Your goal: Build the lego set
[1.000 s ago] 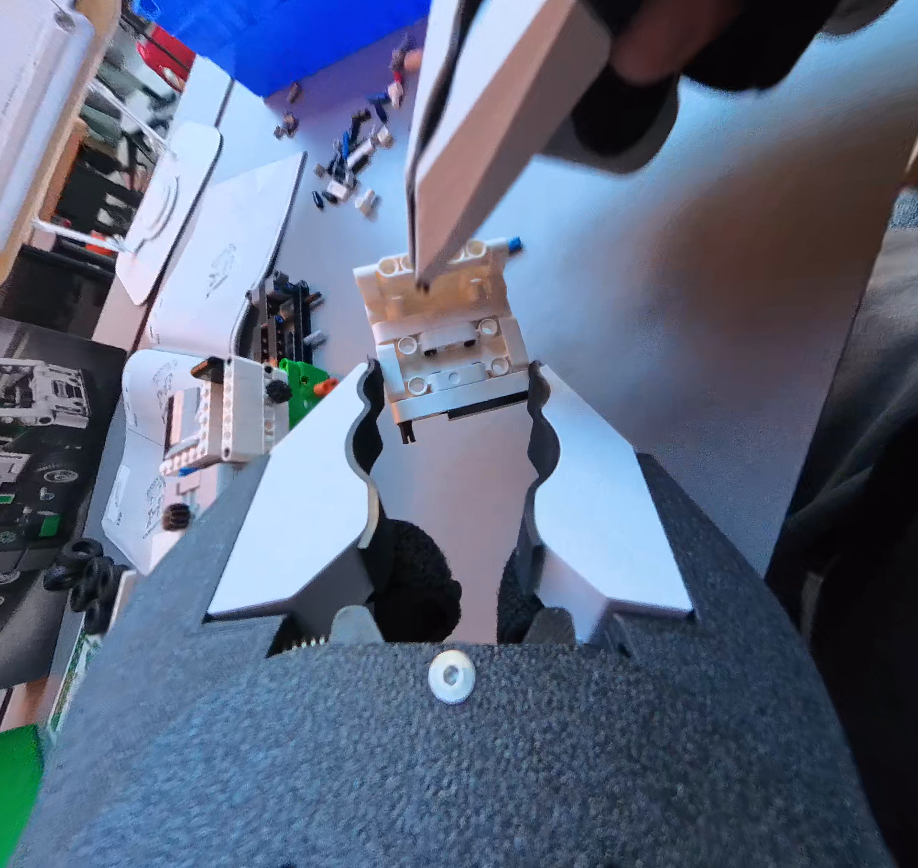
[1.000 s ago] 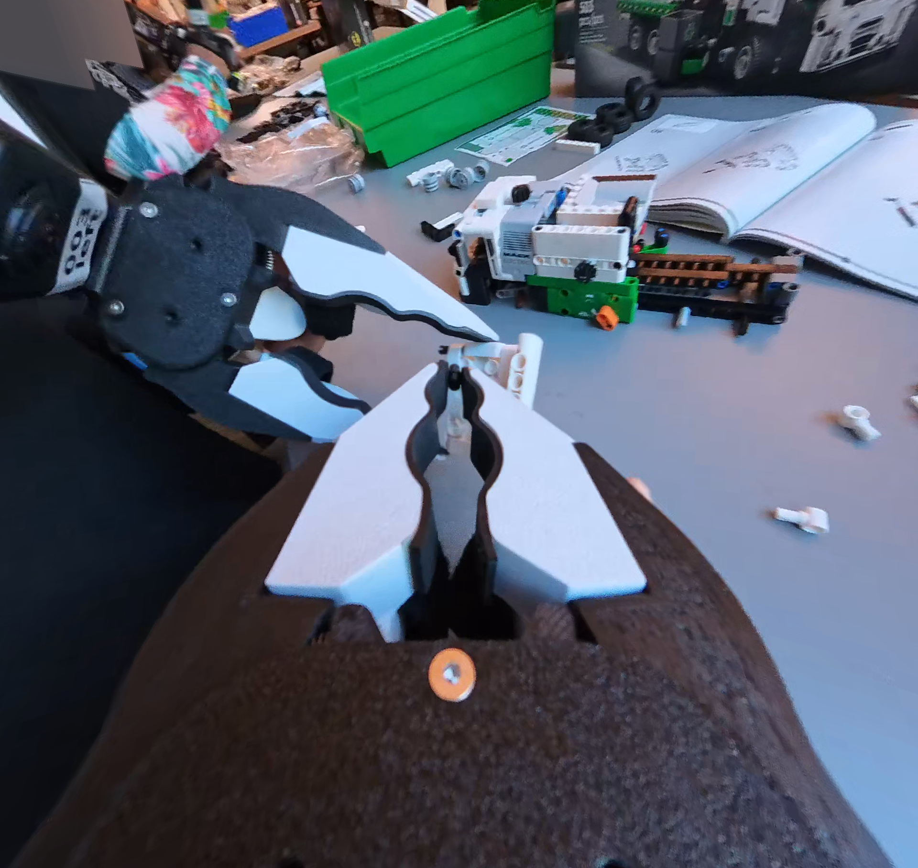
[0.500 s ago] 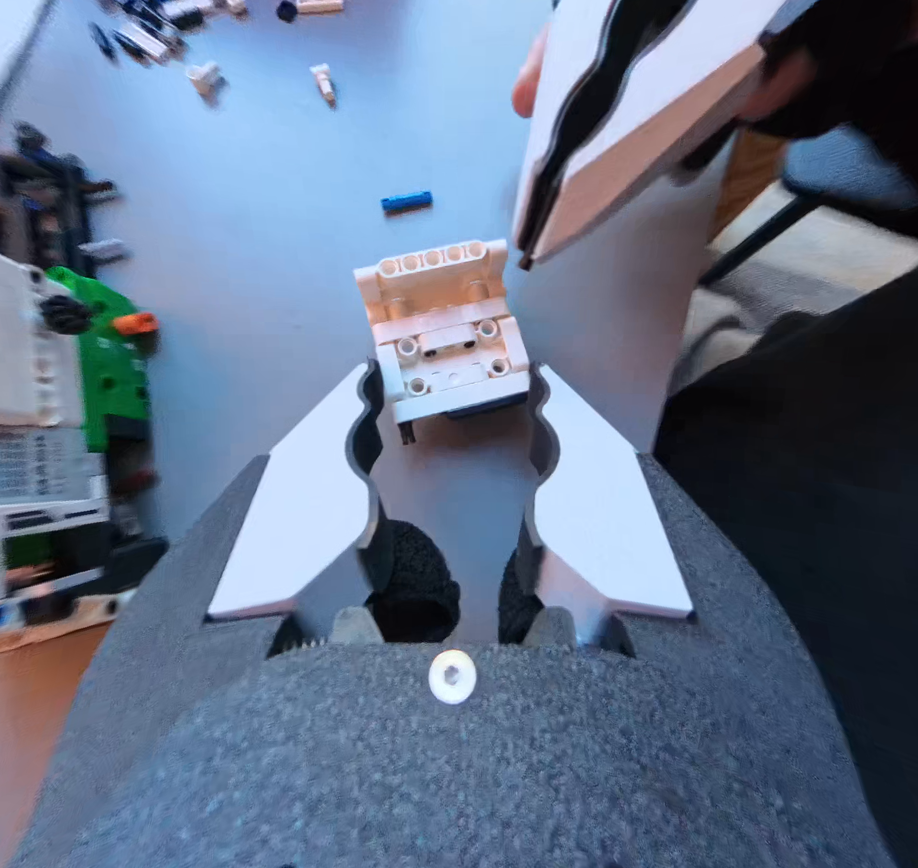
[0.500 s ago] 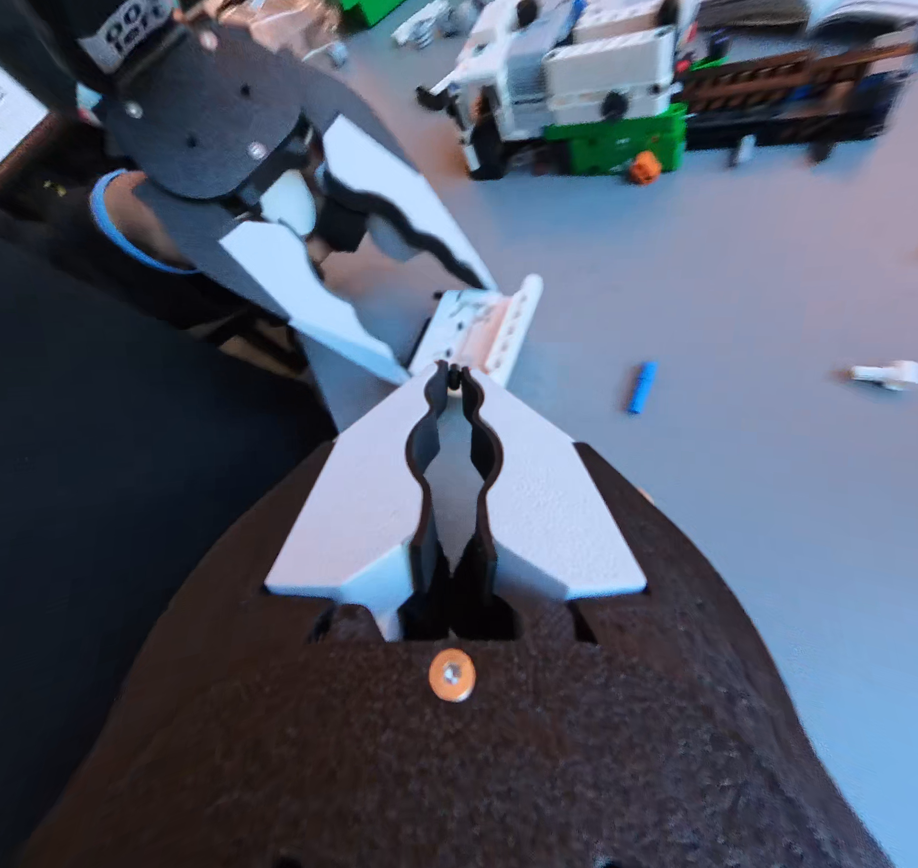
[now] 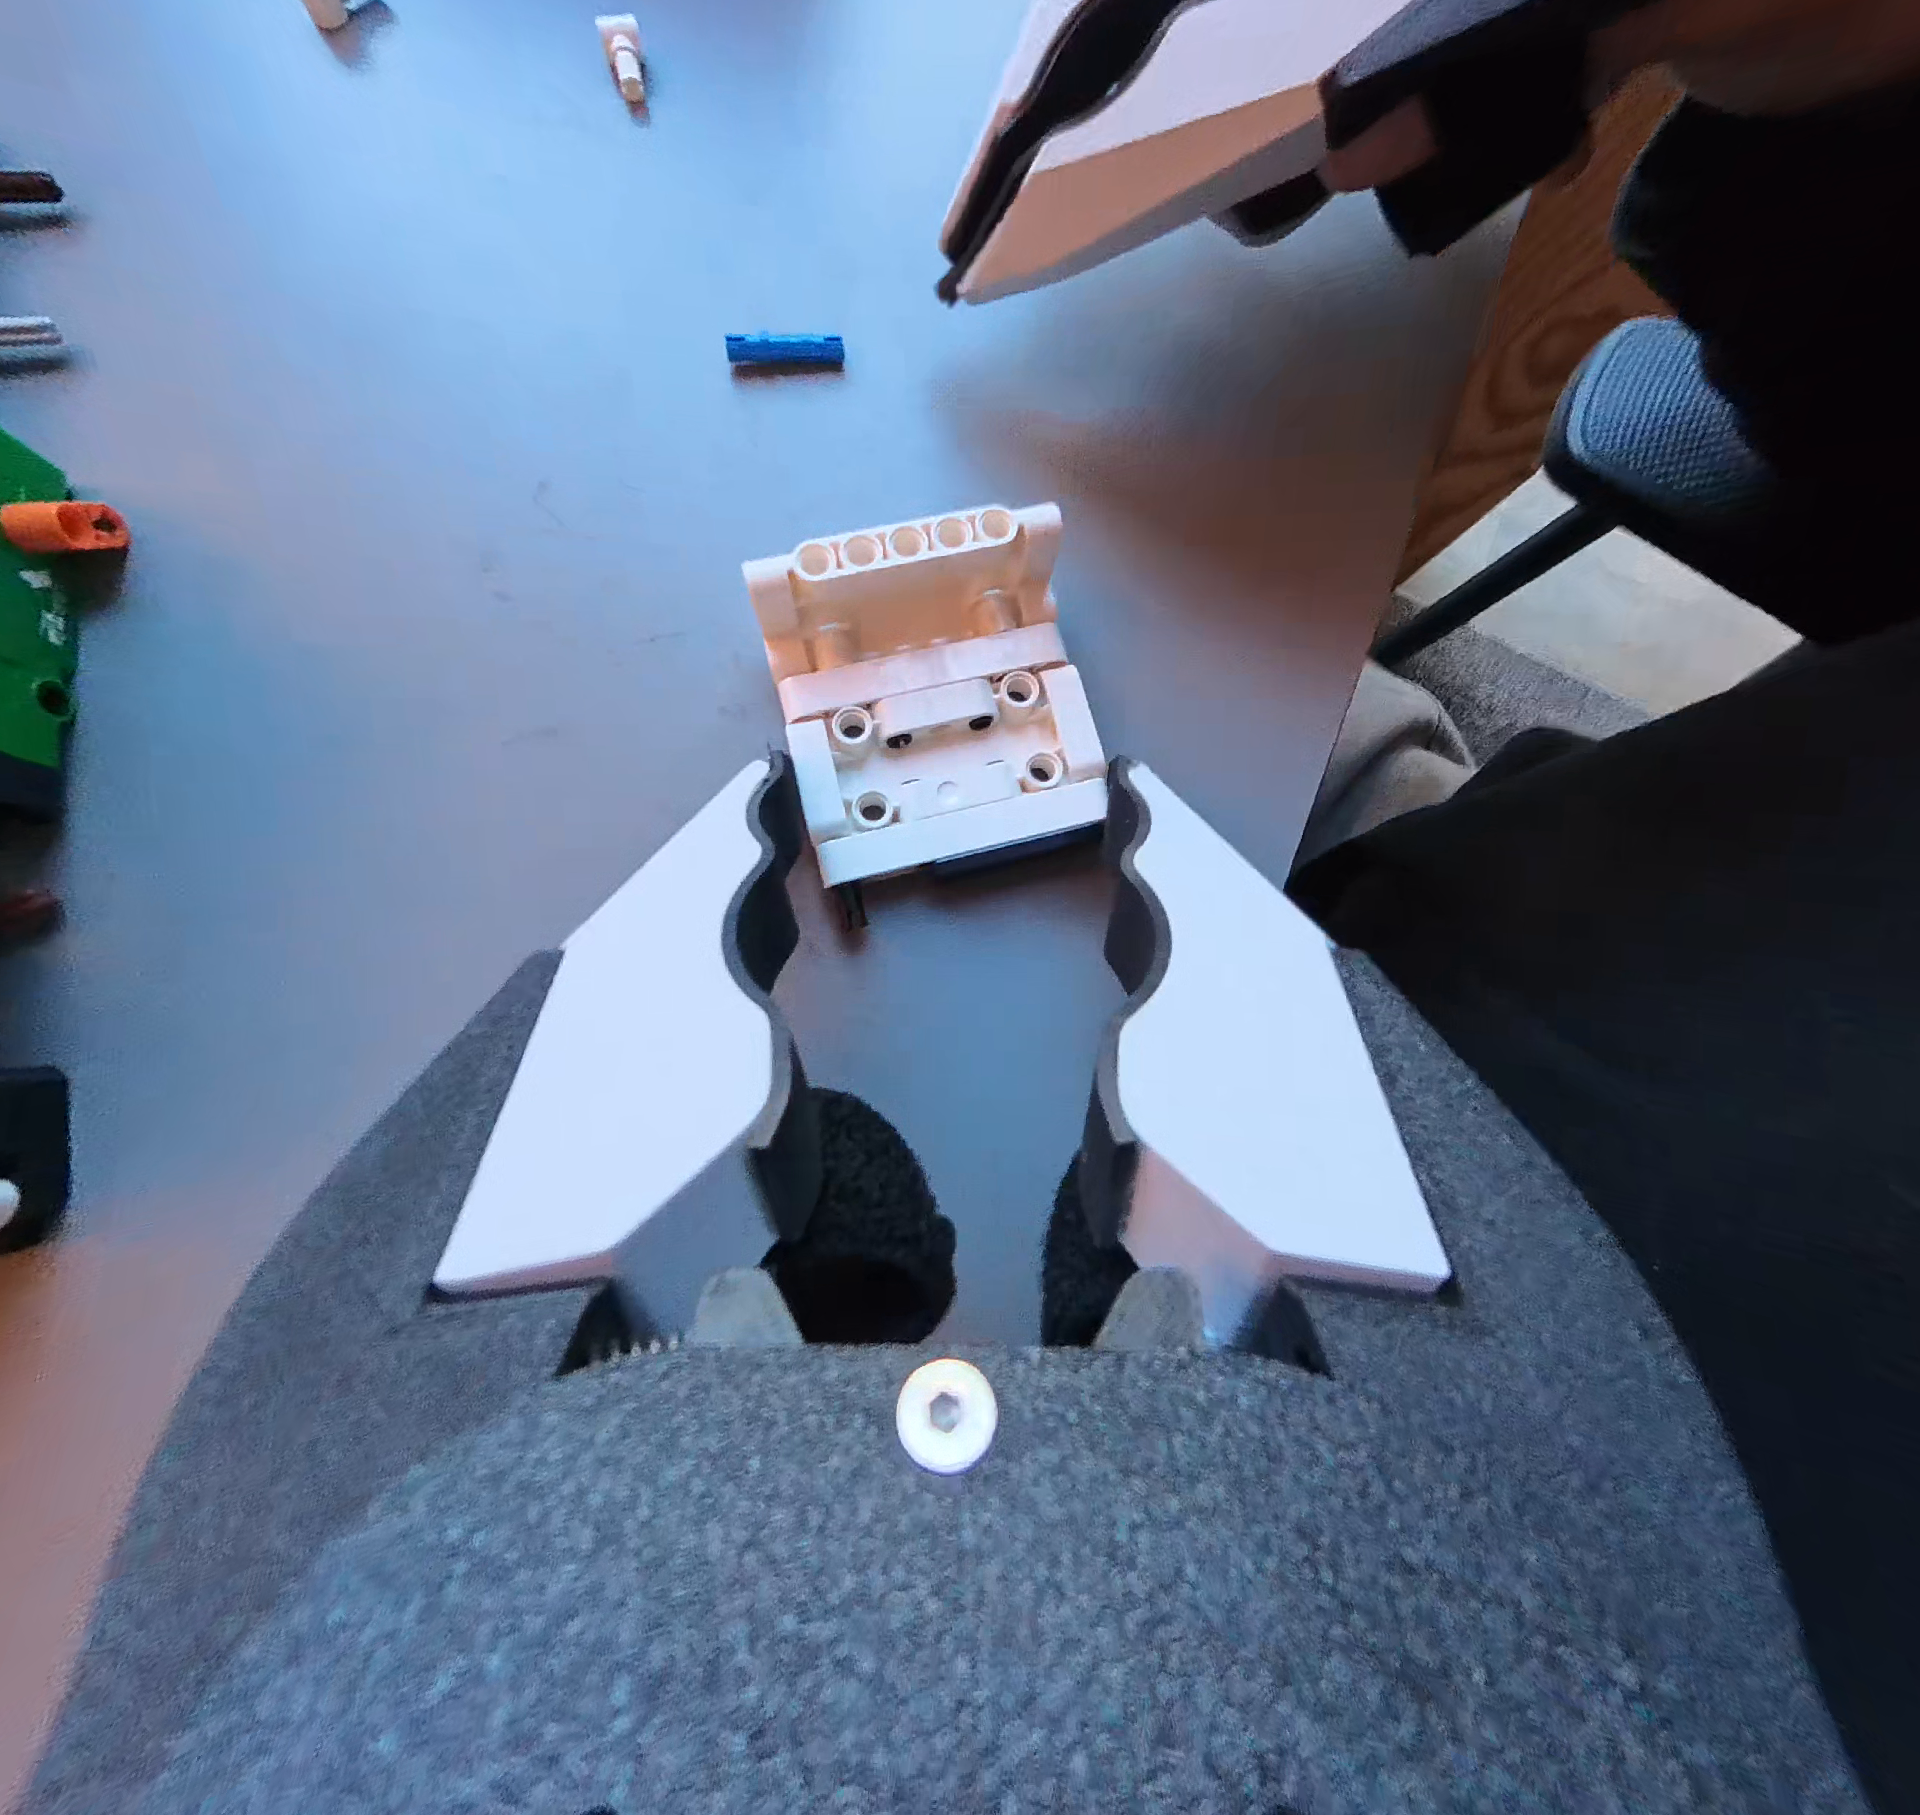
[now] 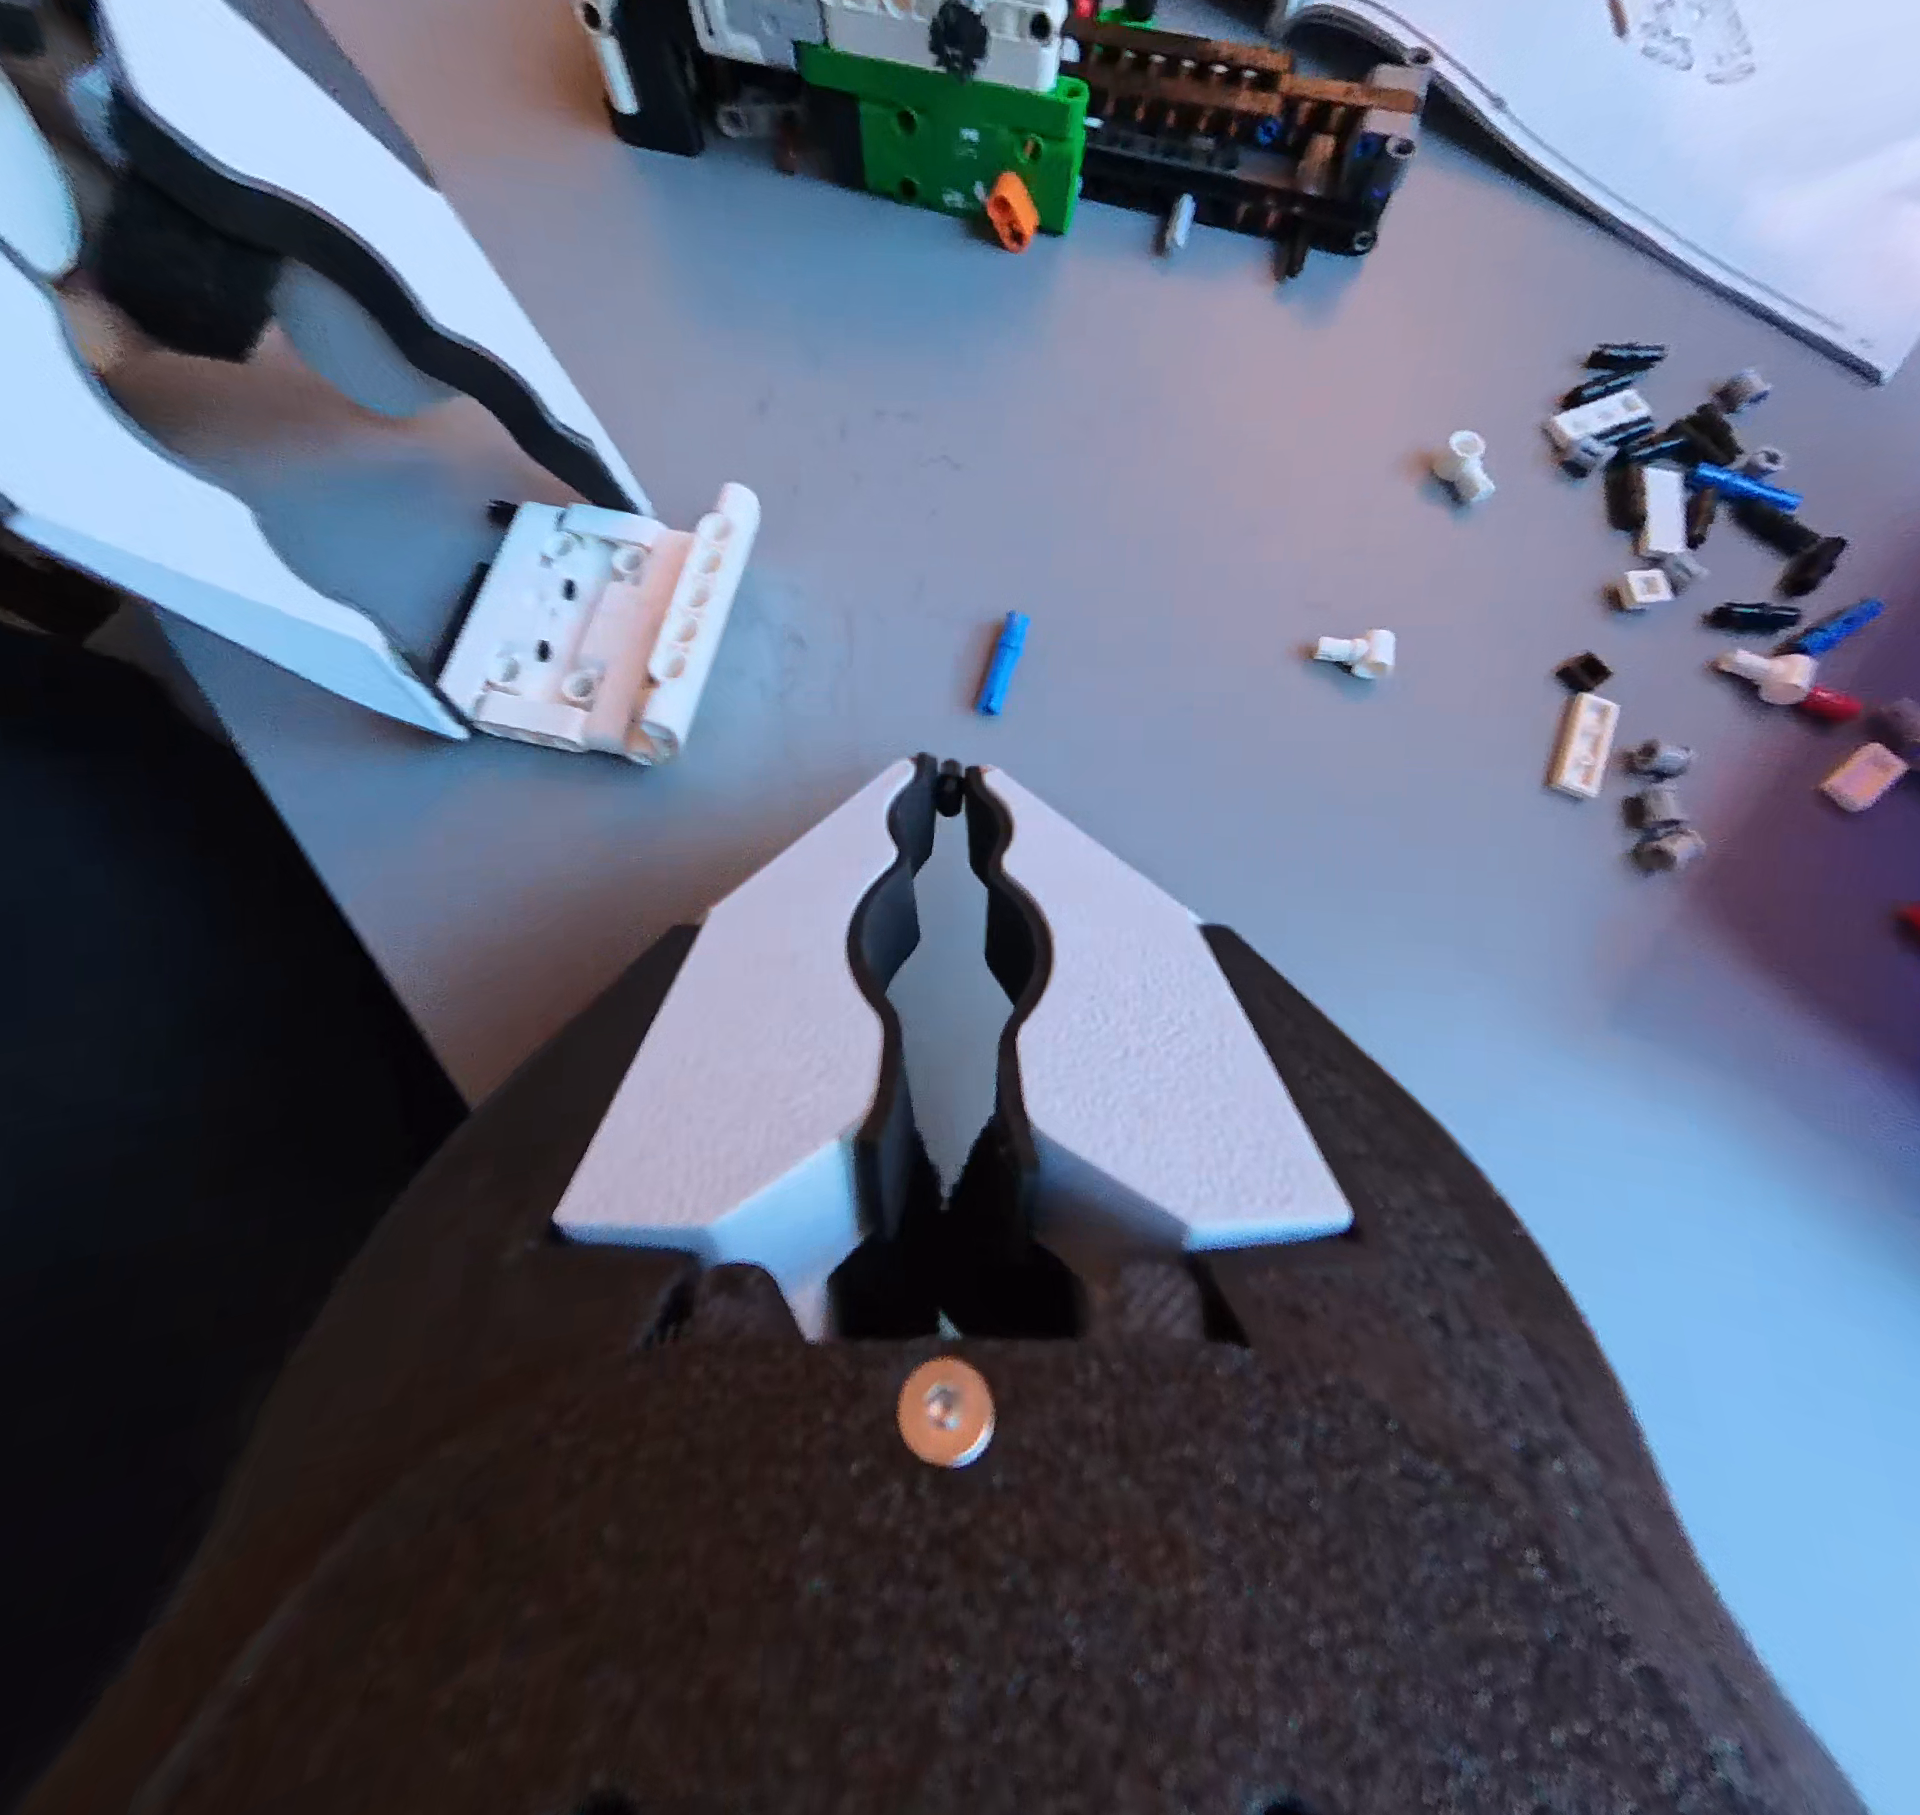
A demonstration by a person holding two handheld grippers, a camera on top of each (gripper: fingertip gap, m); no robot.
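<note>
Left gripper clamps the white sub-assembly at its near end, on the grey table. Right gripper is pinched almost closed on a tiny black pin. Truck chassis only partly built, with a blue pin and other pieces loose, so much remains.

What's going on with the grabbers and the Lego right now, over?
Left gripper clamped on white Lego sub-assembly, at table level. Right gripper pinching a small black pin, in the air. Blue pin loose between them.

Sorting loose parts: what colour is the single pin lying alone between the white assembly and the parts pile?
Blue pin, clearest in the right wrist view.
</note>
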